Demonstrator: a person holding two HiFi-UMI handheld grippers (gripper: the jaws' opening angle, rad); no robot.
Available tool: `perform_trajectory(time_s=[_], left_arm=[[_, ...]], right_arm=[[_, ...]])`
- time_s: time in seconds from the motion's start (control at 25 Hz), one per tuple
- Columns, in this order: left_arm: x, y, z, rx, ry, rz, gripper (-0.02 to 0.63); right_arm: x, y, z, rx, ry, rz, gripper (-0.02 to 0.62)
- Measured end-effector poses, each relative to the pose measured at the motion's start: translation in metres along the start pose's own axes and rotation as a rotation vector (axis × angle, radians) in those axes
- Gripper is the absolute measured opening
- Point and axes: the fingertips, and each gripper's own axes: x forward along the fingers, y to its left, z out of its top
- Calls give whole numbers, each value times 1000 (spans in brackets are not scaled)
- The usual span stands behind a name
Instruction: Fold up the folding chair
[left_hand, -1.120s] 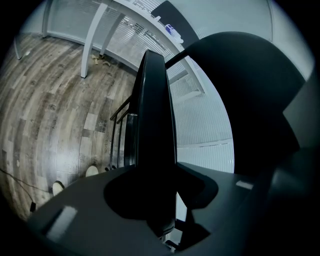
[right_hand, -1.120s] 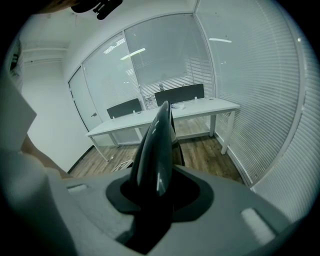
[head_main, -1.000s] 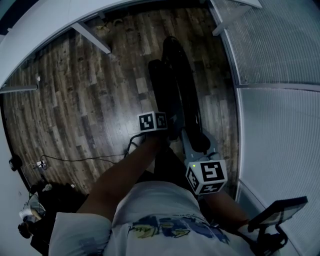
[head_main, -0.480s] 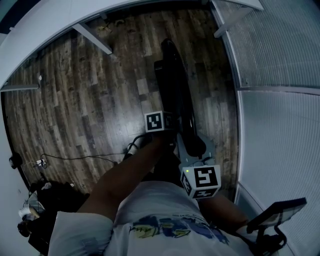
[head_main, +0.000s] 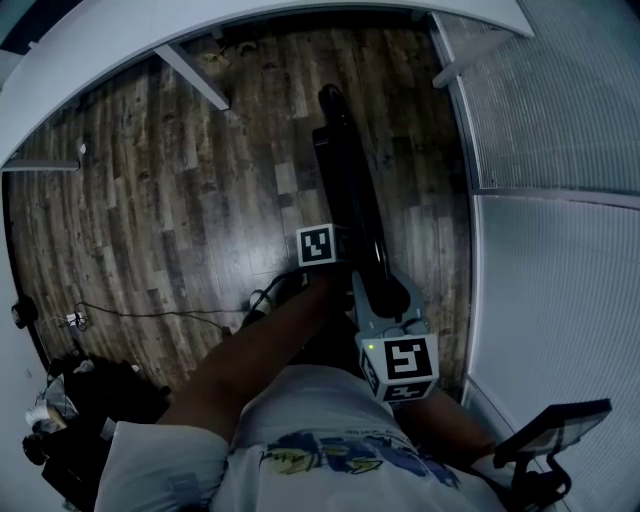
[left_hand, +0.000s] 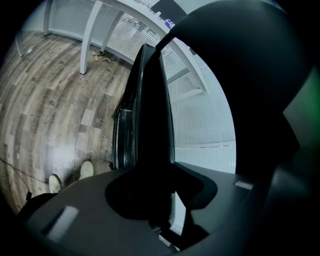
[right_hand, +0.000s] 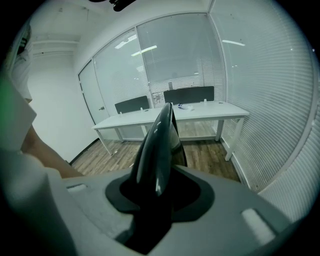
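The left gripper (left_hand: 150, 192) is clenched on a dark edge of the folding chair (left_hand: 150, 100), and the right gripper (right_hand: 152, 200) is clamped on its glossy black rim just beside it, nearer the person. The chair is folded almost flat and stands on edge on the wooden floor (head_main: 180, 200), running away from the person, near the blind-covered glass wall (head_main: 560, 150).

From 9 to 11 o'clock of the folding chair (head_main: 345, 170), the wood floor (head_main: 170, 190) lies open. The blind-covered glass wall (head_main: 550, 260) crowds in at 3 o'clock. The white worktop (head_main: 200, 40) bars 12 o'clock, and a cable (head_main: 150, 318) trails at 8.
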Motion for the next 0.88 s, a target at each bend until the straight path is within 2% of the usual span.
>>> perform_trajectory(time_s=[0.28, 0.56, 0.76, 0.88], left_arm=[[-1, -9, 10, -14, -41, -7, 137], [-20, 3, 20, -18, -85, 13, 130], [-35, 9, 21, -57, -134, -2, 130], [-51, 10, 31, -97, -192, -43, 130]], right_arm=[[0, -12, 12, -16, -7, 15, 100], [2, -2, 22, 0, -19, 41, 94], [1, 16, 26, -56, -29, 88, 94], [4, 35, 36, -109, -21, 123, 94]])
